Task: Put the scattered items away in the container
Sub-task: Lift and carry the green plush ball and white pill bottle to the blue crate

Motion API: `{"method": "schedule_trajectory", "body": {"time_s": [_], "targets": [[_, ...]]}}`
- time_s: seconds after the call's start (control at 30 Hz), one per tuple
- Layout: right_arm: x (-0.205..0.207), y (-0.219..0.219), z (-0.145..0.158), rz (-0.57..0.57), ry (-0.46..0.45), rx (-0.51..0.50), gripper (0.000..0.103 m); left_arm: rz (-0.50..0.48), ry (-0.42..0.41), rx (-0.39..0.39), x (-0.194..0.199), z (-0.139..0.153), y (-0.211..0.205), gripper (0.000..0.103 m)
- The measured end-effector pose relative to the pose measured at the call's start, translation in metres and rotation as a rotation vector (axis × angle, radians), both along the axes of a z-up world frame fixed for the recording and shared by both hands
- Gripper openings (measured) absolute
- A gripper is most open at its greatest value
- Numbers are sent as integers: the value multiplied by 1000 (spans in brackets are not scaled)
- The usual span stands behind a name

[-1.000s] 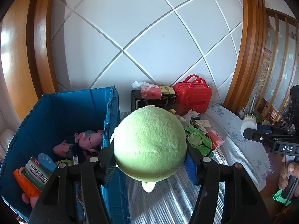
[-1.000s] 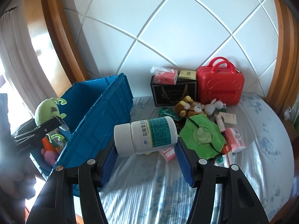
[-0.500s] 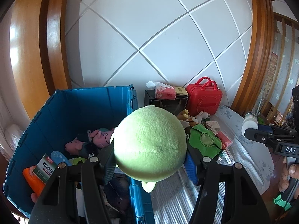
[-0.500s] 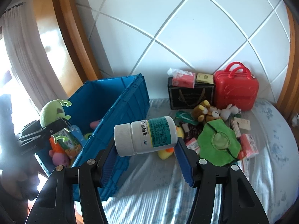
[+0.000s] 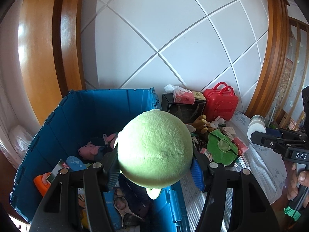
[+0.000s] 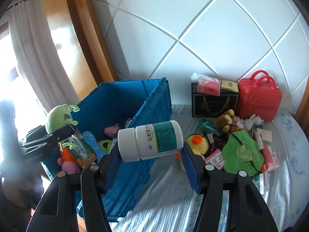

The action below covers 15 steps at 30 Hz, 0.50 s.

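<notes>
My left gripper (image 5: pixel 154 163) is shut on a round green plush toy (image 5: pixel 154 147), which hangs over the near right part of the blue crate (image 5: pixel 108 100). In the right wrist view the same toy (image 6: pixel 58 118) and left gripper (image 6: pixel 46 137) show above the crate's (image 6: pixel 154 104) left side. My right gripper (image 6: pixel 151 157) is shut on a white medicine bottle (image 6: pixel 152 140) with a green label, lying sideways, over the bed just right of the crate wall. The crate holds pink pig plushes (image 5: pixel 92 150), a box and an orange item.
Scattered on the bed: a green cloth (image 6: pixel 241 152), a yellow duck (image 6: pixel 197 145), a brown plush (image 6: pixel 226 121), several small medicine boxes (image 6: pixel 270 156). A black gift bag (image 6: pixel 212 102) with tissues and a red case (image 6: pixel 258 100) stand at the headboard. A hand (image 5: pixel 301 181) grips the right tool.
Both grippers have moved left toward the crate, each keeping its load. The left one, first over the crate's right wall, now looks into its inside; the bottle is nearer the crate wall.
</notes>
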State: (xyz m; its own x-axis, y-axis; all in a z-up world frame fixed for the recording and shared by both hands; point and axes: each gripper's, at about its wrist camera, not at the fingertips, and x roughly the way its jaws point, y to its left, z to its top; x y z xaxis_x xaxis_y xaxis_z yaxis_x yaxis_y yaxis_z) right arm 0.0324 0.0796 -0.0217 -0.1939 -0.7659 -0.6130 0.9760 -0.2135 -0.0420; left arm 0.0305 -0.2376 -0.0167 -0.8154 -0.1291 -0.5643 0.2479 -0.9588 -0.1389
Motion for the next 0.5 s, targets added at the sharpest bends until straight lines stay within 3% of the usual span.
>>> {"method": "schedule_trajectory", "body": {"time_s": [0.5], "targets": [[55, -55, -13, 127, 16, 3, 60, 50, -11, 15, 15, -10, -46, 61]]}}
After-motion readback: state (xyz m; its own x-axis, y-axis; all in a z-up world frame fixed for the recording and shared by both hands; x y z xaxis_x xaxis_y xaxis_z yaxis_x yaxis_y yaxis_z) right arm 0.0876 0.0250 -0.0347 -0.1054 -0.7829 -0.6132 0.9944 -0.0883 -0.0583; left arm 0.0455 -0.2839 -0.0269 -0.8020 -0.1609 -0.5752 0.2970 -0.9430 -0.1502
